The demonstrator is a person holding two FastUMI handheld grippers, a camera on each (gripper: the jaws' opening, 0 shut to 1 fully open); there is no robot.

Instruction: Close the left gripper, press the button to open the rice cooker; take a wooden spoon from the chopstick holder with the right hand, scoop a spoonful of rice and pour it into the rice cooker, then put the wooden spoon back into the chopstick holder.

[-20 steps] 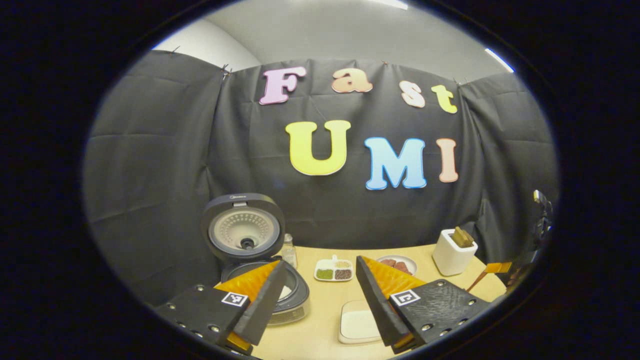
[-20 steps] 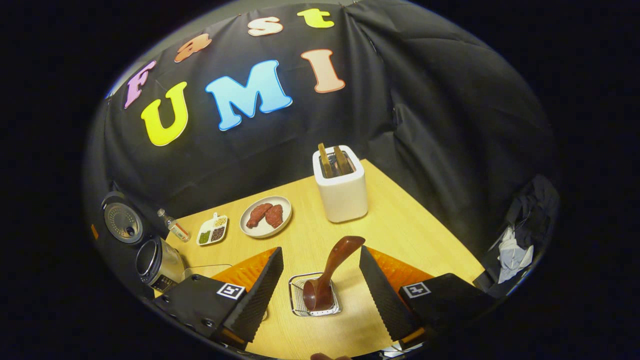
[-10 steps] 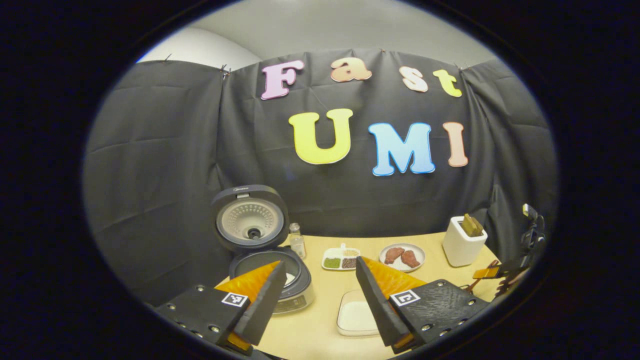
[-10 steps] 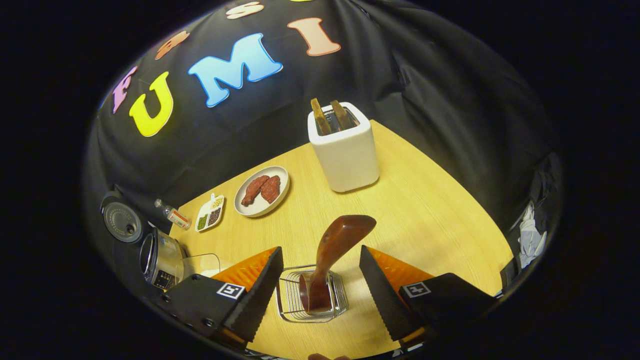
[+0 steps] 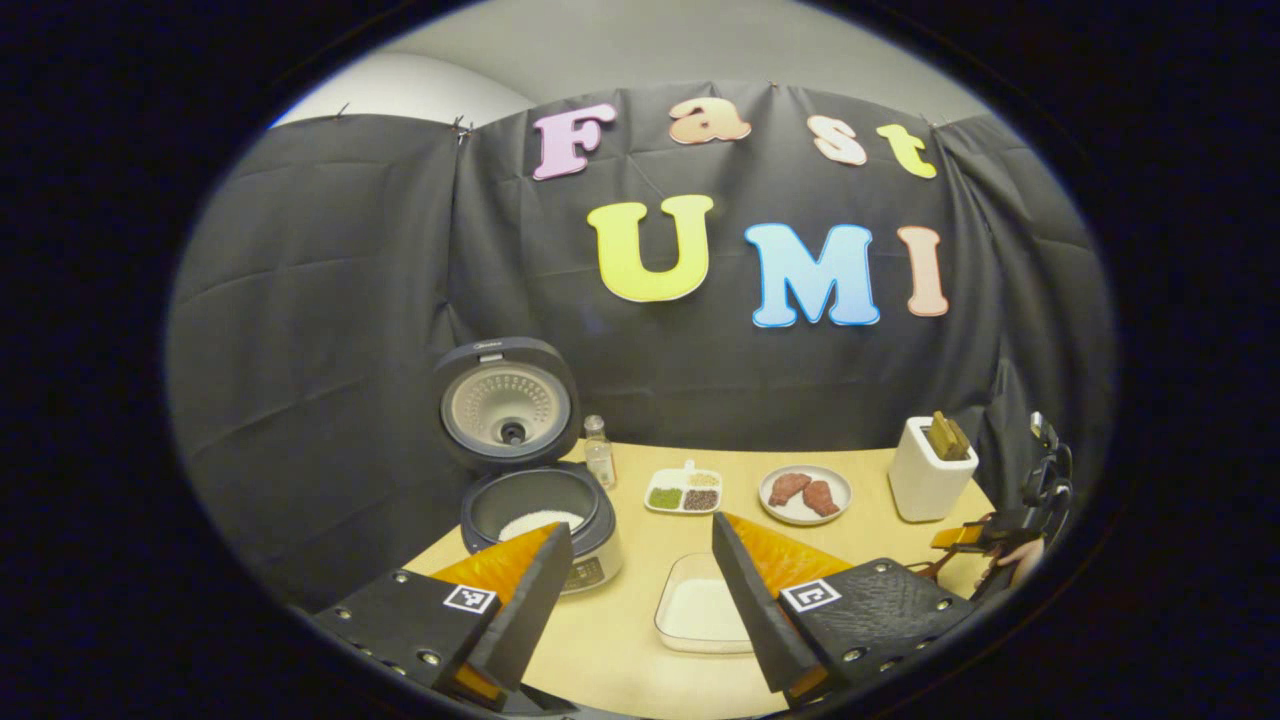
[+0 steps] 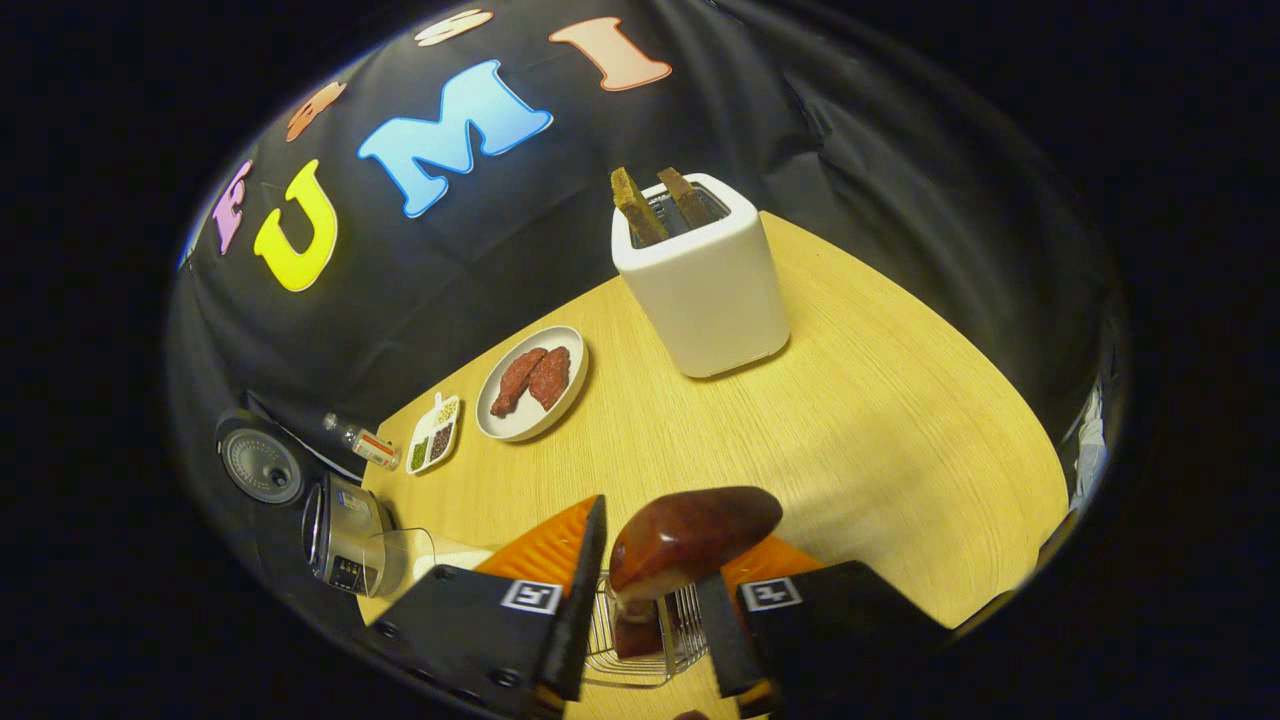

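The rice cooker (image 5: 540,500) stands open at the table's left, lid (image 5: 505,405) up, with white rice in its pot. A glass dish of rice (image 5: 700,610) lies in front of it. My left gripper (image 5: 640,570) hovers open above the table's near edge, nothing between its fingers. In the right gripper view, the dark wooden spoon (image 6: 690,535) stands handle-up in the wire chopstick holder (image 6: 640,650). My right gripper (image 6: 650,600) has both fingers pressed against the spoon's handle. The cooker (image 6: 345,535) sits far to the left there.
A white toaster (image 6: 705,285) with two slices stands at the back right. A plate of meat pieces (image 6: 530,385), a divided dish of beans (image 6: 432,435) and a small bottle (image 6: 360,440) line the back. The table's right edge (image 6: 1040,520) is close.
The right gripper dropped toward the holder and its fingers came together on the spoon handle. The left gripper drew back from the cooker, staying open.
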